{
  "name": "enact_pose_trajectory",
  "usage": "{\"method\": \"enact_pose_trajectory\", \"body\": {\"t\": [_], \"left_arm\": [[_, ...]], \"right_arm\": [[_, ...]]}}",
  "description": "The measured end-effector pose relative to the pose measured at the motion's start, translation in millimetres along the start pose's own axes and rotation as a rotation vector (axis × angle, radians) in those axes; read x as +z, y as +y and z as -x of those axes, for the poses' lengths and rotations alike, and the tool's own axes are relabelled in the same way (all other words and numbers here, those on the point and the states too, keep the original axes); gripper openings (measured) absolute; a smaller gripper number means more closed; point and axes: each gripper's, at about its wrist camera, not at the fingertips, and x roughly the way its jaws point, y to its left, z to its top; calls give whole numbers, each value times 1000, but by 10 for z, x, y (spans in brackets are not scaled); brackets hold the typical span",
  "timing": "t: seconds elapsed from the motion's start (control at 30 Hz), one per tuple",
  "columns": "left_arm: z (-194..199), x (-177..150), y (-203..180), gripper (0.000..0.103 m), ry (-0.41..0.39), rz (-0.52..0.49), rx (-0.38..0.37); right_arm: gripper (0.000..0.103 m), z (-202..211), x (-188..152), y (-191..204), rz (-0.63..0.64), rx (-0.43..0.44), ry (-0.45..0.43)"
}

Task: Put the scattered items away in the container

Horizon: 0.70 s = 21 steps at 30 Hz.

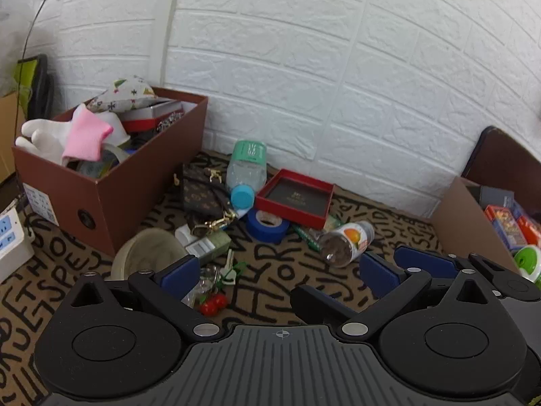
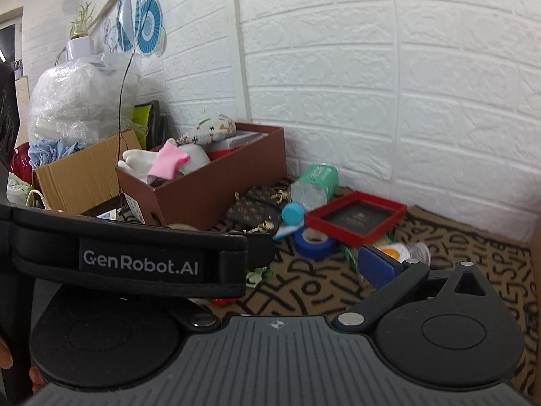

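Observation:
A brown box at the left holds gloves, a pink cloth and a patterned pouch; it also shows in the right wrist view. Scattered on the patterned mat lie a water bottle, a red tray box, blue tape, a patterned wallet, a small orange-label bottle, a tape roll, keys and red cherries. My left gripper is open and empty above the mat. My right gripper is open; its left finger is hidden behind the left gripper's strap.
A second brown box with colourful packets stands at the right. A white power strip lies at the far left. A cardboard box and plastic bags stand behind the container. A white brick wall bounds the back.

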Motion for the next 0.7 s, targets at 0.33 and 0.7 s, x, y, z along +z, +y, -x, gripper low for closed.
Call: {"method": "enact_pose_trajectory", "body": {"t": [0.33, 0.7], "left_arm": [[-199, -292, 5, 103, 56, 32, 6], [-343, -458, 128, 103, 79, 70, -13]], "right_arm": [[102, -59, -322, -71, -25, -42, 28], [102, -233, -516, -99, -21, -64, 59]]}}
